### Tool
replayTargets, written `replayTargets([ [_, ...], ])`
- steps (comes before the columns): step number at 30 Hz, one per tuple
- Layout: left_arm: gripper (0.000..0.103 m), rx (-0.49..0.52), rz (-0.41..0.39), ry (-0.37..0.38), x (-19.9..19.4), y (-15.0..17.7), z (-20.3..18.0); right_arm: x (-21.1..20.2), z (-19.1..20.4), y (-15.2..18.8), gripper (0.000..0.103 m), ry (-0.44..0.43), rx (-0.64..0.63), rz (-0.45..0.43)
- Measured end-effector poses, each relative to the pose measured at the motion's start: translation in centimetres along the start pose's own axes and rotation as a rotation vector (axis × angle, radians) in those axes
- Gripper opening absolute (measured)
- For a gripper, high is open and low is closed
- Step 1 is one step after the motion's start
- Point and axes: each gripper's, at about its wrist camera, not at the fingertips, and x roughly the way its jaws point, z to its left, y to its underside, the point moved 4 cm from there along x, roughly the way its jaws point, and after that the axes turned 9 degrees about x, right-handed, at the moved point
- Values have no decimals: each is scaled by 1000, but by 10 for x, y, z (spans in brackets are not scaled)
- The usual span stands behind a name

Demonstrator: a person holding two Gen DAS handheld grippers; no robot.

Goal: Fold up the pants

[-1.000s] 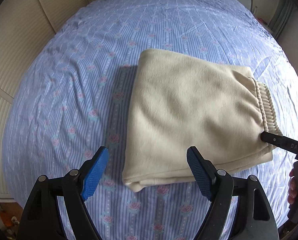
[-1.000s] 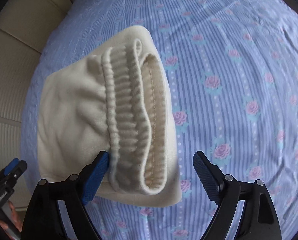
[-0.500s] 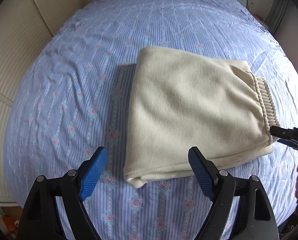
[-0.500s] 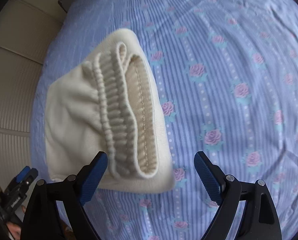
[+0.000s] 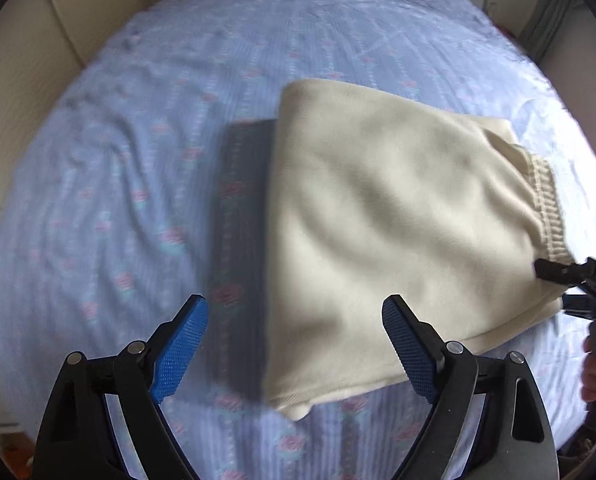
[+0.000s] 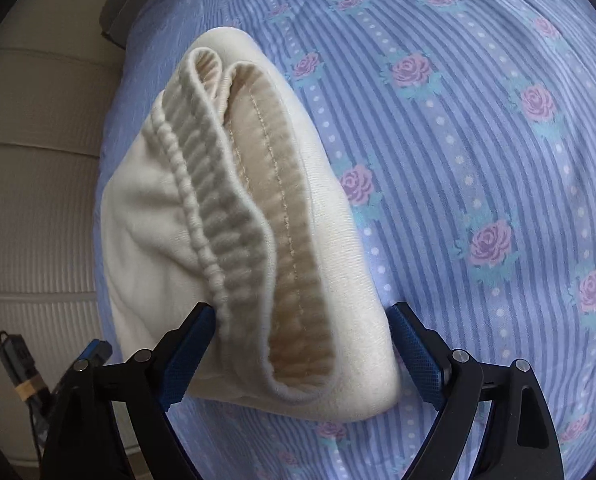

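In the left wrist view, the cream pants (image 5: pixel 398 232) lie folded into a thick rectangle on a bed under a blue striped sheet (image 5: pixel 118 200) printed with roses, their ribbed waistband (image 5: pixel 548 208) toward the right edge. The left hand-held gripper (image 5: pixel 294 344) hovers above the near corner of the bundle, its blue pads wide apart and empty. In the right wrist view, the waistband (image 6: pixel 258 220) faces the camera with its stitched inner side showing. The right hand-held gripper (image 6: pixel 302 352) has its jaws spread, one pad on each side of the waistband's near end; whether the pads touch the cloth is unclear.
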Motion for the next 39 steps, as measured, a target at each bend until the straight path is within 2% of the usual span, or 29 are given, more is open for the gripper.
replayTargets([
  [2, 89, -22, -7, 34, 9, -3, 4, 5, -1, 3, 81, 6, 4, -10],
  [6, 89, -78, -9, 89, 34, -10, 22, 11, 9, 7, 73, 73, 1, -51],
  [8, 89, -102, 2, 135, 46, -15, 31, 14, 14, 10, 73, 110, -14, -72],
  [12, 85, -72, 60, 327, 76, -21, 26, 19, 22, 6, 73, 140, -41, -85],
  [18, 79, -43, 65, 458, 94, -43, 16, 27, 32, 0, 75, 132, -72, -78],
  [20, 78, -70, 87, 466, 100, -50, 13, 25, 29, -6, 75, 121, -77, -75],
  [22, 71, -98, 105, 467, 102, -53, 11, 27, 30, -11, 75, 115, -66, -73],
  [23, 63, -119, 109, 464, 99, -55, 11, 26, 29, -13, 74, 119, -60, -70],
  [24, 51, -138, 112, 459, 95, -56, 13, 24, 30, -13, 65, 130, -59, -67],
  [25, 44, -163, 110, 455, 88, -57, 15, 15, 25, -13, 62, 134, -65, -60],
  [26, 30, -189, 108, 472, 82, -56, 17, 11, 32, -11, 56, 154, -77, -64],
  [27, 30, -212, 105, 496, 75, -52, 17, 7, 39, -9, 51, 174, -100, -73],
  [29, 29, -216, 85, 497, 57, -53, 12, -3, 51, -4, 46, 202, -139, -91],
  [32, 29, -194, 60, 503, 29, -53, -4, -29, 60, 3, 38, 127, -128, -104],
  [35, 29, -151, 34, 485, -8, -50, -21, -57, 74, 14, 37, 48, -147, -102],
  [39, 29, -119, 48, 428, -46, -34, -31, -86, 89, 42, 36, 21, -231, -81],
])
